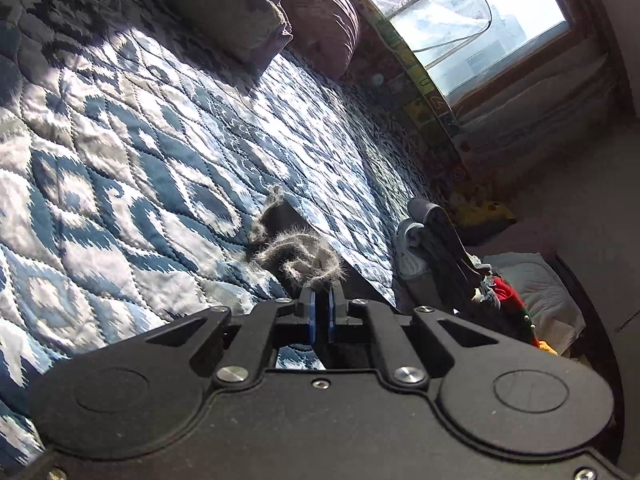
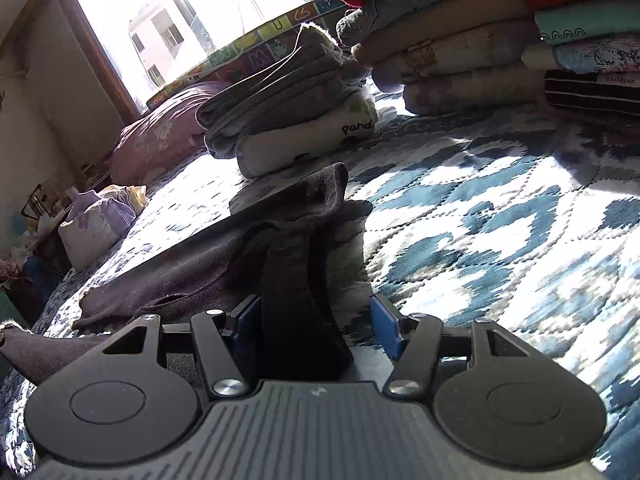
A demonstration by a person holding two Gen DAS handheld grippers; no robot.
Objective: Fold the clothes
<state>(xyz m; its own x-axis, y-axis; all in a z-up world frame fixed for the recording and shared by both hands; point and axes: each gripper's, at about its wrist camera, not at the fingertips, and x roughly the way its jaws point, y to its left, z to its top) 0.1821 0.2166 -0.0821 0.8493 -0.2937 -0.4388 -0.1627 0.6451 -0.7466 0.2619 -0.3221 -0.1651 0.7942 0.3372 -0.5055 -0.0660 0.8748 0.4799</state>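
A dark garment [image 2: 224,256] lies rumpled on the blue-and-white quilt [image 2: 500,216]. My right gripper [image 2: 316,320] is open low over it, and a fold of the dark cloth runs between its blue pads [image 2: 386,330] without being pinched. In the left wrist view my left gripper [image 1: 322,300] is shut on a frayed, fuzzy edge of the dark garment [image 1: 304,258], lifted a little above the quilt [image 1: 140,152]. The rest of that cloth hangs down behind the fingers and is mostly hidden.
Folded clothes stand in piles: a grey and white stack [image 2: 288,112] ahead and a tall mixed stack [image 2: 500,36] at the upper right. Pillows [image 1: 280,12] lie at the bed's head by a bright window [image 1: 480,20]. More clothes [image 1: 436,244] sit at the bed's right edge.
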